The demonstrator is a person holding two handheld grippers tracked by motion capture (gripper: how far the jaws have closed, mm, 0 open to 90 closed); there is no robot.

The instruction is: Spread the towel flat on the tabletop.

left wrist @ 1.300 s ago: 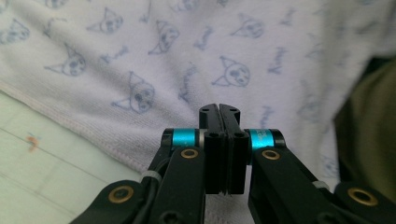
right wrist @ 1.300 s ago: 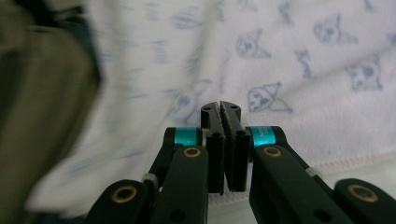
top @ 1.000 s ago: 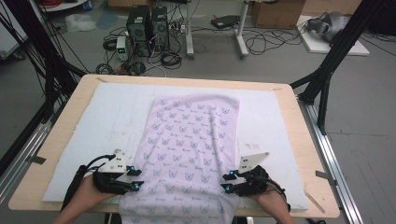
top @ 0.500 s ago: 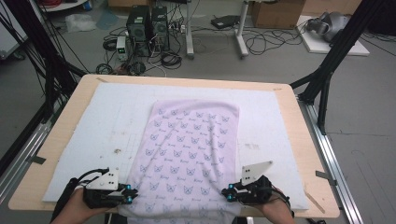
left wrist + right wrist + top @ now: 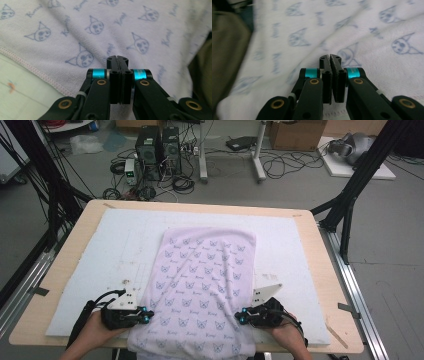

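Observation:
A pale lilac towel (image 5: 205,280) printed with blue cat faces lies flat on the white mat (image 5: 100,250), its near end hanging over the table's front edge. My left gripper (image 5: 147,314) sits at the towel's left hem and my right gripper (image 5: 240,316) at its right hem, both near the front. Both pairs of jaws have just been closing. In the left gripper view the left gripper (image 5: 117,58) has its jaws together on the towel (image 5: 140,25), with a crease running from the tips. The right gripper (image 5: 330,57) pinches the towel (image 5: 367,22) the same way.
The wooden table (image 5: 327,285) shows as a rim around the mat. Black frame posts (image 5: 350,190) stand at both far corners, and metal rails (image 5: 360,290) run along the sides. Computer towers (image 5: 157,145), cables and boxes sit on the floor beyond.
The towel has slid a little toward the near edge and lies smoother. Both grippers stay at its side hems near the front, after dipping toward the edge and back.

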